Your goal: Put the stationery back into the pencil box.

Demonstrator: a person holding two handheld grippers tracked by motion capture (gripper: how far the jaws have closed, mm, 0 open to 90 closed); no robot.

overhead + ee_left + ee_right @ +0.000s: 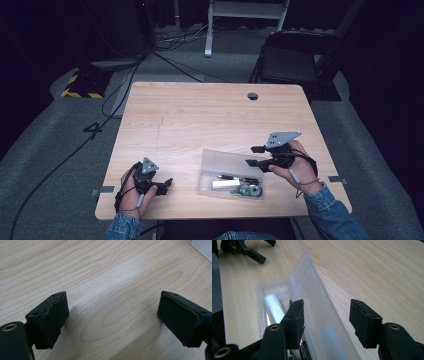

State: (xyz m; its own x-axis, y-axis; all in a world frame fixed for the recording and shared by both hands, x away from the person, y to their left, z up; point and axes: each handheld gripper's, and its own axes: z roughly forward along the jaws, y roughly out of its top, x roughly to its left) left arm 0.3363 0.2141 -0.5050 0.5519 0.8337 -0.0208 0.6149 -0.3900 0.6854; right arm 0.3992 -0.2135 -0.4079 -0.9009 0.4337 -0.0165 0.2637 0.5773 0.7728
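Here our right gripper point(256, 156), jaws spread and empty, hangs just above the clear box point(227, 172), whose long axis runs crosswise; our left gripper point(167, 183), also spread, sits well apart.

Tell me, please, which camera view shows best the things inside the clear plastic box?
The high view: the clear plastic box lies open and the white tube and small dark items show from above. The right gripper view shows the raised lid and the tube's end behind the right tool. The left gripper view catches a pale corner.

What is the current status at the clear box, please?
Both grippers open, left gripper idle, right gripper over clear box. Lid open. Nothing in the way.
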